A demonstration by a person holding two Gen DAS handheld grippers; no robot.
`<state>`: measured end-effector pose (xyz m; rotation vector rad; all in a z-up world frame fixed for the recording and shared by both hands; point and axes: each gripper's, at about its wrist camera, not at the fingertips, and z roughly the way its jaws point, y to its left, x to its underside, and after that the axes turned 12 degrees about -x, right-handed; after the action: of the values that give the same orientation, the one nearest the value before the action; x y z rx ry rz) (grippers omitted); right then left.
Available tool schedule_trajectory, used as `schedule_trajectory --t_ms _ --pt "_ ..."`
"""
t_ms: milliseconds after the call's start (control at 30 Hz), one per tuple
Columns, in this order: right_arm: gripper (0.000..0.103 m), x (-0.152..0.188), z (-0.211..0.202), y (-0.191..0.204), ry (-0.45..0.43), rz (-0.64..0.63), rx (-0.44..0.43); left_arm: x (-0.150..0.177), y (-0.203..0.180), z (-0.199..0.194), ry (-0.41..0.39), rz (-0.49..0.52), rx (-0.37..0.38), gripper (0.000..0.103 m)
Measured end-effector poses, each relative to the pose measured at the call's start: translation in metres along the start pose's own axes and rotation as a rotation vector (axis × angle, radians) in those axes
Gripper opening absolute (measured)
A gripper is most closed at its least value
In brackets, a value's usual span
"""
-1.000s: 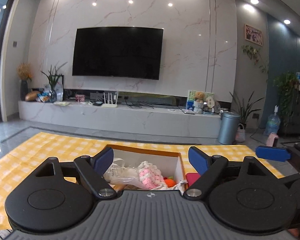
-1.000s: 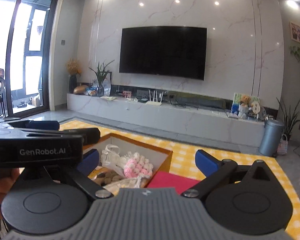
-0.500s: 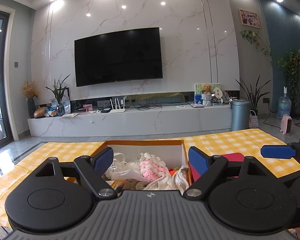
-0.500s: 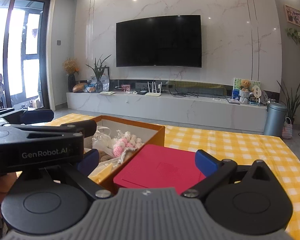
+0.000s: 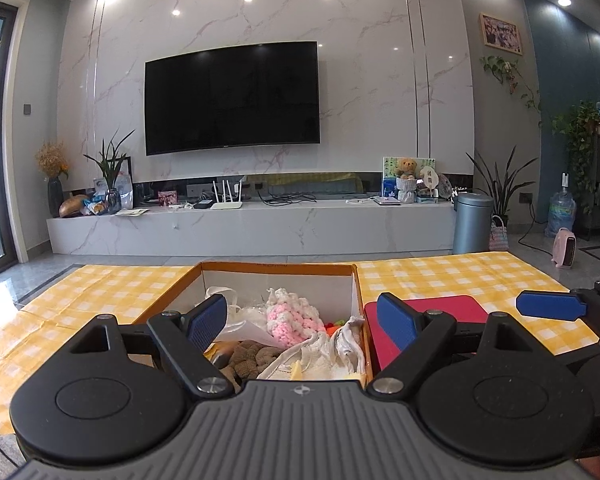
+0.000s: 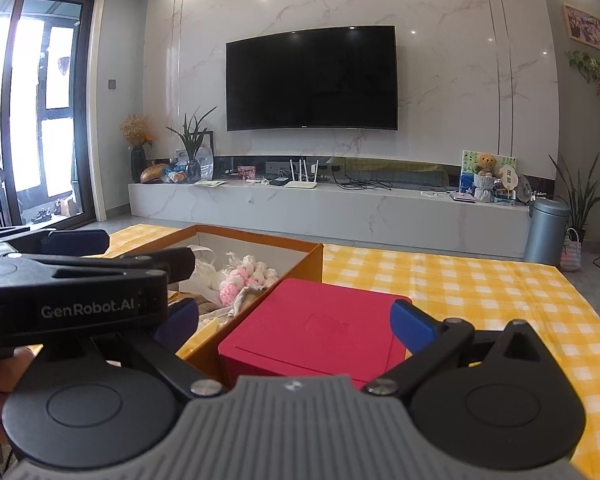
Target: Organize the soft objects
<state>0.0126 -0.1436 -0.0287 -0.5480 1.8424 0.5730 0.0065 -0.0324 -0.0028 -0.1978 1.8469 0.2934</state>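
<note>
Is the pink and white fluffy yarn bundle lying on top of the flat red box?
No, the pink and white fluffy yarn bundle lies inside the open orange cardboard box, beside the flat red box.

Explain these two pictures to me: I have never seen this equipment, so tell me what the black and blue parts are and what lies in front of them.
No robot here: a person holds hand-operated tongs in each hand, each with a camera looking along its blue-padded fingers. One picture comes from the left tongs, one from the right tongs. Both are open and hold nothing. In front, on a yellow checked cloth, stands an open orange box filled with soft things, among them a pink and white knitted piece. Beside it lies a closed red box. In the right view, the black part marked GenRobot.AI is the left tongs seen from the side.
</note>
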Motion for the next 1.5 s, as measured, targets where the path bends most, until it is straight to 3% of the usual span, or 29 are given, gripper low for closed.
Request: schedule_trajectory --t_ms 533,1500 --pt "0.100 0.0047 0.0015 -0.0035 0.039 0.022 -0.011 0.0025 -0.0021 0.0035 0.029 0.015 0.013 0.099" --pt "0.100 0.0069 0.0043 -0.0027 0.029 0.025 -0.002 0.0032 0.0004 0.0053 0.029 0.024 0.001 0.100"
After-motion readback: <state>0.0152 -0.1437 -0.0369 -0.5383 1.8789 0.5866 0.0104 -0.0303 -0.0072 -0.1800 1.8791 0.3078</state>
